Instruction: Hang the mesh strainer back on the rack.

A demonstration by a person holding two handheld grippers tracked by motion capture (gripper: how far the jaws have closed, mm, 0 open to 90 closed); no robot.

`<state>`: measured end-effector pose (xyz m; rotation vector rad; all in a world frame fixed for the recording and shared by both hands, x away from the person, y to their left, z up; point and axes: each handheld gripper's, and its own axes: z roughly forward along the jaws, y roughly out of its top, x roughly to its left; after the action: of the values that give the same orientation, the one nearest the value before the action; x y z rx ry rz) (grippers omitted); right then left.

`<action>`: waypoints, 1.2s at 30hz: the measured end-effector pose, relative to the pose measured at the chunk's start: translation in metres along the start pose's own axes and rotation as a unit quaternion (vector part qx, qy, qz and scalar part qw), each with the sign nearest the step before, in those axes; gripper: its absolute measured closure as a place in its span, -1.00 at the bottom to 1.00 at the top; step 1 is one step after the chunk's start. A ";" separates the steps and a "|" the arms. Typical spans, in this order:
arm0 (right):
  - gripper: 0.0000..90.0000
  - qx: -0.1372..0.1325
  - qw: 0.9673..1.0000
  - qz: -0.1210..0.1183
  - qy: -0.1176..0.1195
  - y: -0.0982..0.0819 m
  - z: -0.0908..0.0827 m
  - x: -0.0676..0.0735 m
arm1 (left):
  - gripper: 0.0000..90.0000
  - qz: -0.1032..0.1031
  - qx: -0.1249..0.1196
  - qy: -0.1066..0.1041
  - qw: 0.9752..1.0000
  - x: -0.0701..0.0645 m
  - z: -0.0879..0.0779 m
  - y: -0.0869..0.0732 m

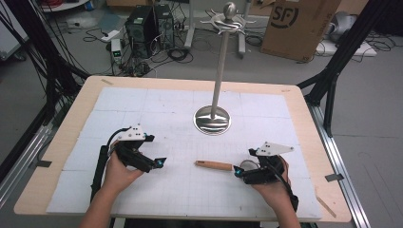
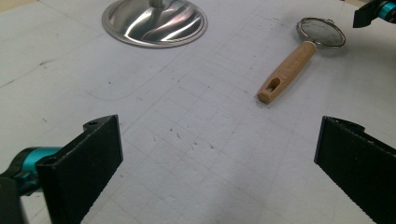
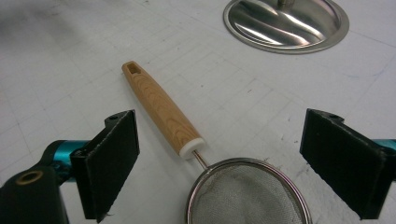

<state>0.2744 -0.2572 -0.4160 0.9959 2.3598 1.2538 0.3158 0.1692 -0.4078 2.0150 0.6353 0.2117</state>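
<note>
High view: a mesh strainer (image 1: 223, 166) lies on the mat between both grippers, near the hanging stand (image 1: 213, 118).

Left gripper view: left gripper (image 2: 217, 154) spread wide, empty; handle slot visible.

Right gripper view: right gripper (image 3: 219, 161) released, straddling the strainer's neck. Judgement: pre-grasp; next, close on the handle.

A grey floor (image 1: 370, 118) surrounds the wooden table (image 1: 62, 137). Computer towers (image 1: 149, 28) and cables (image 1: 28, 52) occupy the upper left of the frame. A cardboard box (image 1: 297, 26) stands upper right.
</note>
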 end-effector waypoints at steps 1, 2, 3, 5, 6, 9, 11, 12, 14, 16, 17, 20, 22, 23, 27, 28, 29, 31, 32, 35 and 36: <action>-0.77 0.001 1.000 -0.004 0.000 0.000 0.000 0.000 | -0.96 0.001 0.000 0.000 1.000 0.000 0.000 0.000; -0.77 0.001 1.000 -0.005 0.000 0.000 0.001 0.001 | -0.96 0.002 -0.001 0.000 1.000 0.000 0.000 0.000; -0.77 0.003 1.000 -0.006 0.001 0.001 0.002 0.003 | -0.96 0.003 -0.001 0.000 1.000 0.000 0.000 0.000; -0.77 0.006 1.000 -0.014 0.002 0.001 0.003 0.005 | -0.96 0.002 -0.001 0.003 1.000 0.000 0.000 -0.001; -0.77 0.007 1.000 -0.015 0.003 0.001 0.004 0.006 | -0.96 0.003 -0.001 0.004 1.000 0.000 0.000 -0.001; -0.77 0.010 1.000 -0.020 0.004 0.002 0.006 0.007 | -0.96 0.001 -0.005 0.007 1.000 0.001 -0.002 0.000; -0.77 0.013 1.000 -0.025 0.003 0.002 0.007 0.008 | -0.96 -0.001 -0.008 0.006 1.000 0.001 -0.003 0.000; -0.77 0.015 1.000 -0.026 0.003 0.003 0.008 0.009 | -0.96 -0.002 -0.009 0.007 1.000 0.001 -0.004 0.000; -0.77 0.021 0.999 -0.030 0.003 0.004 0.009 0.011 | -0.96 -0.004 -0.013 0.008 1.000 0.002 -0.005 -0.001; -0.77 0.028 0.999 -0.035 0.000 0.005 0.011 0.013 | -0.96 -0.005 -0.014 0.008 1.000 0.002 -0.005 -0.001; -0.76 0.030 0.999 -0.037 0.001 0.005 0.012 0.014 | -0.96 -0.003 -0.014 0.008 1.000 0.002 -0.006 -0.001; -0.52 0.047 0.997 -0.050 0.024 0.007 0.018 0.016 | -0.96 -0.004 -0.015 0.009 1.000 0.002 -0.007 -0.001; -0.50 0.066 0.996 -0.062 0.023 0.008 0.023 0.018 | -0.96 -0.006 -0.018 0.010 1.000 0.003 -0.008 -0.001; -0.48 0.074 0.995 -0.067 0.018 0.008 0.026 0.020 | -0.96 -0.008 -0.020 0.011 1.000 0.003 -0.009 -0.001; -0.36 0.098 0.992 -0.073 0.015 0.012 0.033 0.019 | -0.96 -0.010 -0.026 0.011 1.000 0.004 -0.011 -0.002; -0.31 0.102 0.992 -0.073 0.020 0.013 0.035 0.018 | -0.96 -0.008 -0.025 0.011 1.000 0.005 -0.011 -0.002; -0.27 0.107 0.991 -0.073 0.023 0.013 0.036 0.017 | -0.96 -0.008 -0.026 0.010 1.000 0.005 -0.011 -0.002; -0.24 0.116 0.990 -0.074 0.024 0.014 0.039 0.016 | -0.96 -0.011 -0.027 0.013 0.999 0.005 -0.011 -0.002; -0.22 0.121 0.990 -0.074 0.026 0.015 0.040 0.016 | -0.96 -0.010 -0.027 0.012 1.000 0.005 -0.011 -0.002; -0.15 0.140 0.987 -0.079 0.022 0.017 0.044 0.016 | -0.96 -0.009 -0.025 0.012 1.000 0.005 -0.011 -0.002; -0.10 0.148 0.986 -0.076 0.024 0.017 0.045 0.017 | -0.96 -0.008 -0.025 0.011 1.000 0.005 -0.011 -0.002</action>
<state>0.2940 -0.2119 -0.4268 0.8527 2.6565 0.8997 0.3153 0.1806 -0.4046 1.9606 0.6544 0.2379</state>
